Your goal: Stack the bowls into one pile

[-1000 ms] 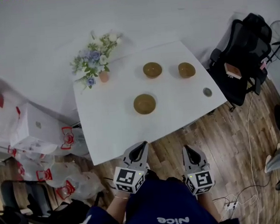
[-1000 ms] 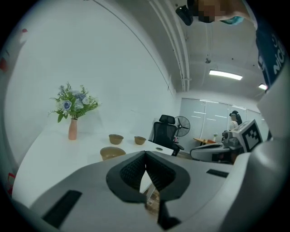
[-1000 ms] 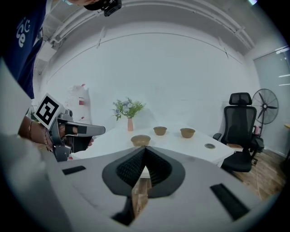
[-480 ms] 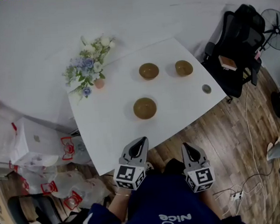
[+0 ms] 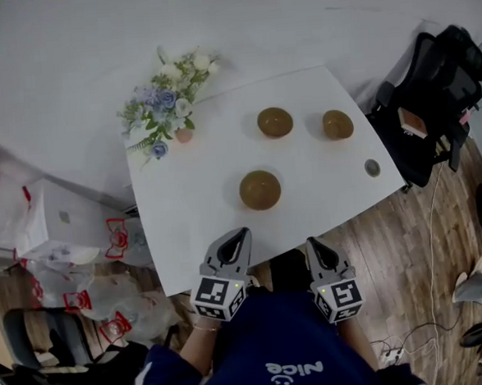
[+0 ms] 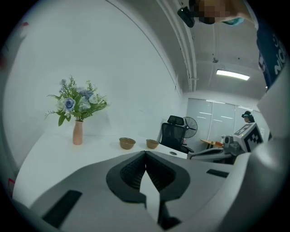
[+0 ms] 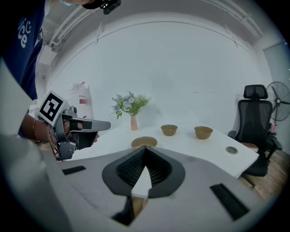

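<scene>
Three brown bowls stand apart on the white table (image 5: 186, 224): the nearest bowl (image 5: 260, 189) toward the front, a second bowl (image 5: 275, 122) behind it and a third bowl (image 5: 337, 124) to the right. In the right gripper view they show as the near bowl (image 7: 144, 142), the middle bowl (image 7: 169, 130) and the right bowl (image 7: 203, 132). My left gripper (image 5: 240, 233) and right gripper (image 5: 315, 244) hover just short of the table's front edge, both shut and empty. The left gripper view shows two bowls (image 6: 127, 143) (image 6: 152, 143) far off.
A vase of flowers (image 5: 169, 102) stands at the table's back left. A small round disc (image 5: 373, 168) lies near the right edge. A black office chair (image 5: 432, 100) stands right of the table; plastic bags (image 5: 83, 289) lie on the floor at left.
Both grippers have come closer to the table's front edge, with their tips now at it. The jaws stay shut. The bowls have not moved.
</scene>
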{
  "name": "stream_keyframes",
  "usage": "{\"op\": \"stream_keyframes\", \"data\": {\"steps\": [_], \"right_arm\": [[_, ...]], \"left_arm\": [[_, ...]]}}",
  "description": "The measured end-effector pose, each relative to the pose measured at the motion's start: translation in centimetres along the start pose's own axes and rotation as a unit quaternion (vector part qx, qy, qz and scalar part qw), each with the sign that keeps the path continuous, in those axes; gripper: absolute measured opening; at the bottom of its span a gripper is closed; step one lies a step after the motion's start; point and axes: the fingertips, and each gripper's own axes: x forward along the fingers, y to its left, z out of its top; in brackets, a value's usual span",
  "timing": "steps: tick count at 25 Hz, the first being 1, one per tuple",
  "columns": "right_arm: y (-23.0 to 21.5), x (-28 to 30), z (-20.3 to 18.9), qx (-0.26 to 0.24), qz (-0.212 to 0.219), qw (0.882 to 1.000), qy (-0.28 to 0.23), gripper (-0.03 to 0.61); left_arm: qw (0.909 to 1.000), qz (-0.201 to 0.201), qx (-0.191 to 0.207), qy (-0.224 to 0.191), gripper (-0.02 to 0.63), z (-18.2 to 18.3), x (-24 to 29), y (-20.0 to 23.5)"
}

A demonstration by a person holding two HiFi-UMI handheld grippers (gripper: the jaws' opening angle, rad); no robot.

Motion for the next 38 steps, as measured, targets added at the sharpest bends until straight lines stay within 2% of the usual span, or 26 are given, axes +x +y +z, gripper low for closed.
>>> {"op": "stream_keyframes", "data": {"steps": [7,11,17,26,27,28,29,30,38], "right_arm": [[-2.6,5.8,3.4,-0.015,0.076,0.997,-0.004,0.021],[-3.8,8.3,4.9,-0.033,0.112,0.993,-0.002,0.021],[-7.0,11.1,6.0,-0.037,0.124,0.992,0.013,0.021],[-10.6,14.0,8.8,-0.030,0.136,0.990,0.007,0.023],[-11.0,14.3,9.3,-0.028,0.138,0.990,0.006,0.029],[-11.3,14.6,9.7,-0.025,0.139,0.990,0.004,0.052],[-11.7,15.0,10.1,-0.023,0.138,0.990,0.003,0.101],[-12.1,15.4,10.4,-0.021,0.137,0.990,0.001,0.114],[-14.9,19.2,11.5,0.001,0.122,0.992,0.018,0.153]], "left_arm": [[0.9978,0.064,-0.011,-0.007,0.017,2.1,3.3,2.4],[0.9963,0.086,-0.008,-0.007,0.017,2.9,5.5,2.9],[0.9933,0.113,-0.018,-0.009,0.017,3.5,8.0,3.3],[0.9871,0.158,-0.023,-0.011,0.017,4.1,9.5,4.0],[0.9864,0.163,-0.023,-0.012,0.017,4.2,9.5,4.0],[0.9857,0.166,-0.022,-0.013,0.017,4.3,9.5,4.0],[0.9851,0.170,-0.022,-0.014,0.017,4.4,9.5,4.1],[0.9843,0.175,-0.022,-0.015,0.017,4.3,9.6,4.2],[0.9793,0.200,-0.026,-0.013,0.017,4.5,9.9,4.8]]}}
